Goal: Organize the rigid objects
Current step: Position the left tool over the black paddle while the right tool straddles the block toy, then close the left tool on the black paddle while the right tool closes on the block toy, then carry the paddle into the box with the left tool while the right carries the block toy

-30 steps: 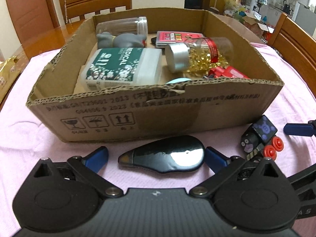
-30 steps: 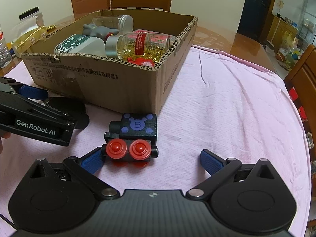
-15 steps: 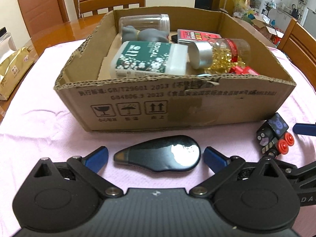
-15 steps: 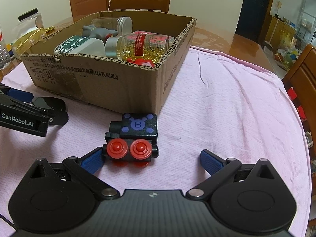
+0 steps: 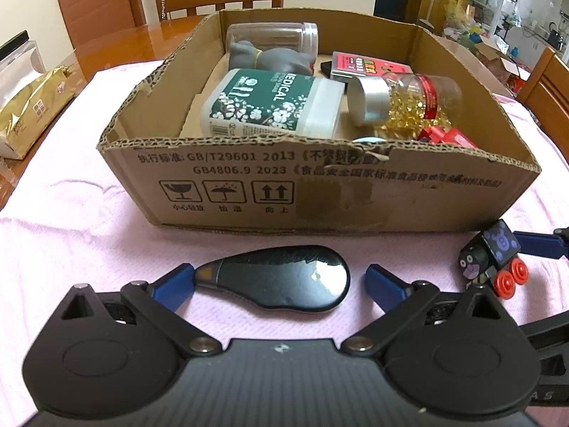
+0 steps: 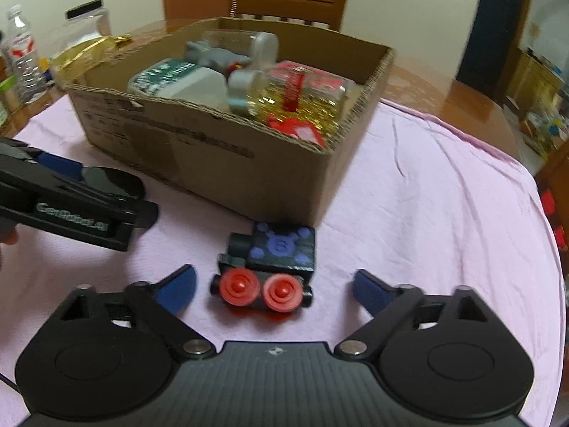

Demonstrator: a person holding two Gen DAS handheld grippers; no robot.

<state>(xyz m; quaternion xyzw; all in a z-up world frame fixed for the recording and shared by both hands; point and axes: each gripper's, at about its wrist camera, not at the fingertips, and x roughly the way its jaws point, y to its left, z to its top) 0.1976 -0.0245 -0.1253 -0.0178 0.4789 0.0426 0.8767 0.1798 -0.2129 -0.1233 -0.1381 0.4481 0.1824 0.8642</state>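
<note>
Left wrist view, nearest: the left gripper (image 5: pixel 279 281) was seen closing, its blue pads not yet pressing on the glossy black oval object (image 5: pixel 281 281) lying between them on the pink cloth (image 5: pixel 71 242). At three o'clock, a toy train (image 5: pixel 492 256) stood just beside the box corner. Right wrist view, nearest: the right gripper (image 6: pixel 274 288) was likewise closing, the toy train (image 6: pixel 270 267) set between its pads with a gap on each side. Farther off, at twelve o'clock, the cardboard box (image 5: pixel 320 192) already held a green-labelled bottle (image 5: pixel 270 103), a jar of golden capsules (image 5: pixel 409 99), a grey figure (image 5: pixel 270 57), a clear jar (image 5: pixel 274 35) and a red packet (image 5: pixel 370 67). Most sorting was judged done; two objects remained outside the box.
</note>
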